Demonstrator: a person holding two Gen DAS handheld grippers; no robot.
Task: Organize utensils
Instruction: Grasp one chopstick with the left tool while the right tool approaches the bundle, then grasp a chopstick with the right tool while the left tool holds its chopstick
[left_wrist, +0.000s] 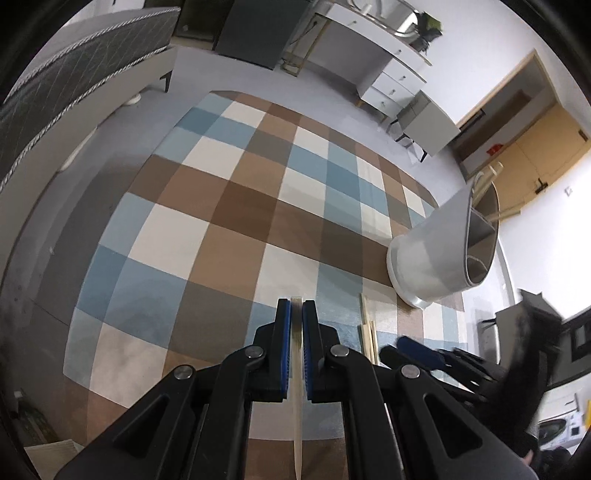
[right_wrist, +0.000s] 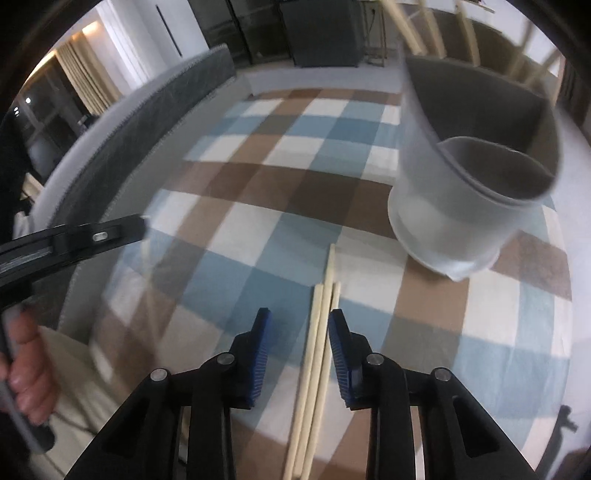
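Observation:
My left gripper (left_wrist: 296, 306) is shut on one pale wooden chopstick (left_wrist: 297, 398), held above the checked tablecloth. A white utensil holder (left_wrist: 439, 251) with grey divided insides stands at the right with several chopsticks in its far compartment. My right gripper (right_wrist: 300, 317) is open, its jaws on either side of three loose chopsticks (right_wrist: 317, 332) that lie on the cloth. The holder (right_wrist: 454, 206) stands just beyond them to the right. The right gripper also shows at the lower right of the left wrist view (left_wrist: 421, 350).
The round table (right_wrist: 543, 332) is covered by a blue, brown and white checked cloth (left_wrist: 236, 221). The left gripper's body (right_wrist: 70, 236) and the hand holding it show at the left of the right wrist view. A grey sofa (left_wrist: 74, 74) lies beyond the table.

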